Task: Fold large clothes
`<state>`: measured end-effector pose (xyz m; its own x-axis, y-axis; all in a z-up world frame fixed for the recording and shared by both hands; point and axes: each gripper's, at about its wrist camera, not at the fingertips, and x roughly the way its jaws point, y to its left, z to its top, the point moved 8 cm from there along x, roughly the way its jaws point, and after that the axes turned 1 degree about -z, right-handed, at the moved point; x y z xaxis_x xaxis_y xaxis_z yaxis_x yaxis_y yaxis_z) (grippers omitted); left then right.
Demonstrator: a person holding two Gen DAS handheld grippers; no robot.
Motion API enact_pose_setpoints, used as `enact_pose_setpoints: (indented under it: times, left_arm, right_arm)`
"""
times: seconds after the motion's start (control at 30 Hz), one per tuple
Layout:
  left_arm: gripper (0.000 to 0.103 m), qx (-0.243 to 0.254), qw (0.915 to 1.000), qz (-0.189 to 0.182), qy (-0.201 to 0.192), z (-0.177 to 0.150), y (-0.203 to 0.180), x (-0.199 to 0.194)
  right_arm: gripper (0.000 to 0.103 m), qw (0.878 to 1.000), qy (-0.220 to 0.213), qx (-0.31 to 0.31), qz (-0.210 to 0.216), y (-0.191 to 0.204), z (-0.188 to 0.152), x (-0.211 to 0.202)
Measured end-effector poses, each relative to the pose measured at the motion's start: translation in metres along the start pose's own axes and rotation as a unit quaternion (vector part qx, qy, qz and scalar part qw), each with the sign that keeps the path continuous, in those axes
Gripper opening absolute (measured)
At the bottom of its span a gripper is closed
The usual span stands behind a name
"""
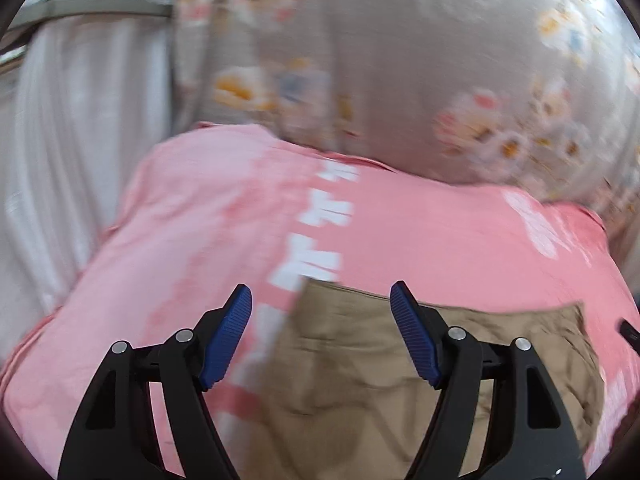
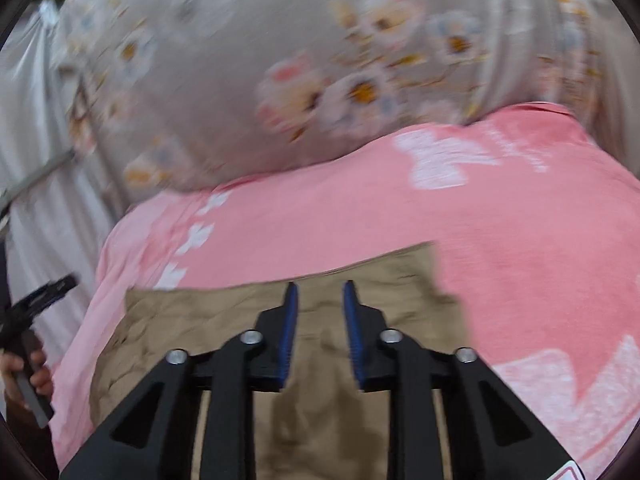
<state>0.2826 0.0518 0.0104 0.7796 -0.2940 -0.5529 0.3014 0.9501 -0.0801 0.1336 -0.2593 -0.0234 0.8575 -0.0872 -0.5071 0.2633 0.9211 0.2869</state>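
Both jaws hovered empty: left gripper wide, right gripper narrow. Nearest lay folded khaki trousers, soft, limp, best pinched at an edge, on a pink blanket; farther, floral bedding.

A pink blanket with white lettering covered the near surface, a grey bedsheet printed with white and orange flowers lay beyond it, and pale pleated curtains crossed by a grey band hung to the left under soft, even light.
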Motion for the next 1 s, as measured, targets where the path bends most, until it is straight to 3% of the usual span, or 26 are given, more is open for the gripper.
enact_pose_setpoints:
  times: [0.1, 0.27, 0.47, 1.0]
  left_arm:
    - [0.062, 0.05, 0.9976, -0.03, 0.036, -0.015, -0.064, 0.029]
    - [0.052, 0.045, 0.9915, -0.055, 0.109, -0.043, -0.118, 0.093]
    - [0.052, 0.035, 0.9897, -0.044, 0.131, -0.06, -0.116, 0.132]
    - [0.053, 0.053, 0.993, -0.012, 0.105, -0.072, -0.118, 0.157]
  right_arm:
    - [0.008, 0.998, 0.029, -0.052, 0.01, 0.048, -0.005, 0.035]
    - [0.004, 0.992, 0.083, -0.091, -0.004, 0.071, -0.012, 0.088]
    - [0.003, 0.987, 0.127, -0.095, -0.022, 0.054, -0.031, 0.137]
    - [0.0, 0.989, 0.131, -0.06, -0.009, 0.043, -0.047, 0.162]
